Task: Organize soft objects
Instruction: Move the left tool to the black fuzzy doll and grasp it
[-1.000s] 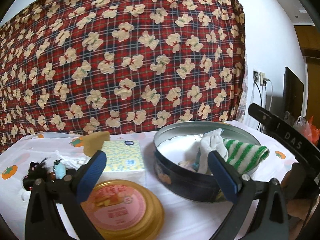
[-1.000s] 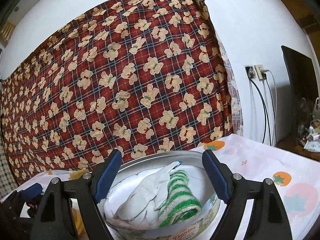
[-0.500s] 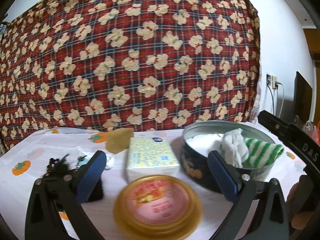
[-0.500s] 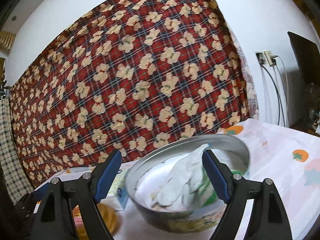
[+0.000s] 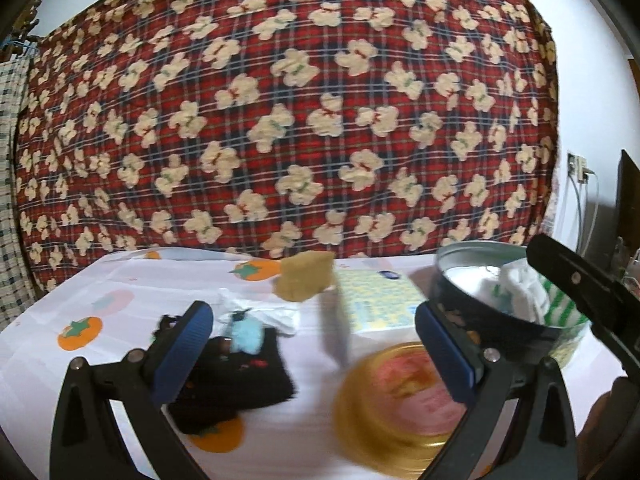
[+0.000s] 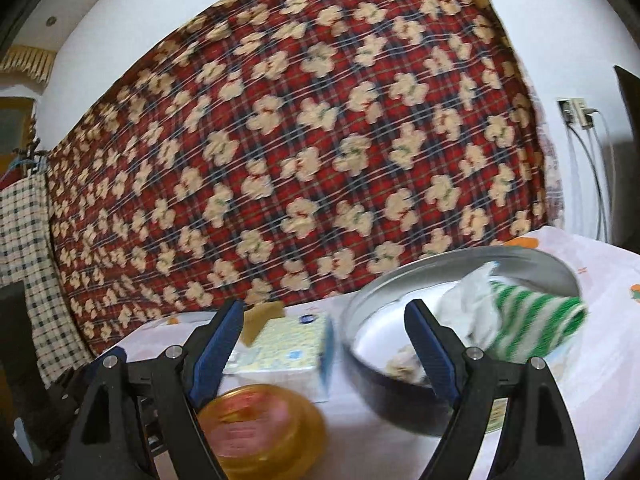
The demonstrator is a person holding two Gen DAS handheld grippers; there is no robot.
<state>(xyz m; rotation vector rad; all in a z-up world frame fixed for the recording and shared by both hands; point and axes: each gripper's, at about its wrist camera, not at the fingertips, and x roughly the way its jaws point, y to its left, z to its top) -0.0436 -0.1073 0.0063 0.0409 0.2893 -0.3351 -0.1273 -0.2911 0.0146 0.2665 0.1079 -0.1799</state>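
Soft things, a black fuzzy piece (image 5: pixel 236 384) and tan sponge (image 5: pixel 306 276), lie loose on the surface (image 5: pixel 120 304) beside the round tin (image 5: pixel 500 332); both left tongs (image 5: pixel 316 356) and right tongs (image 6: pixel 324 352) are spread and empty, so I judge the next pick is pending.

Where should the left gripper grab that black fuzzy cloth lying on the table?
Probably the black fuzzy cloth's raised near edge, approached from above with the left gripper. It lies flat and limp, and the pale blue trinket sits at its far end.

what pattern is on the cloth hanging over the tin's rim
Green and white stripes on the cloth; clearest in the right wrist view.
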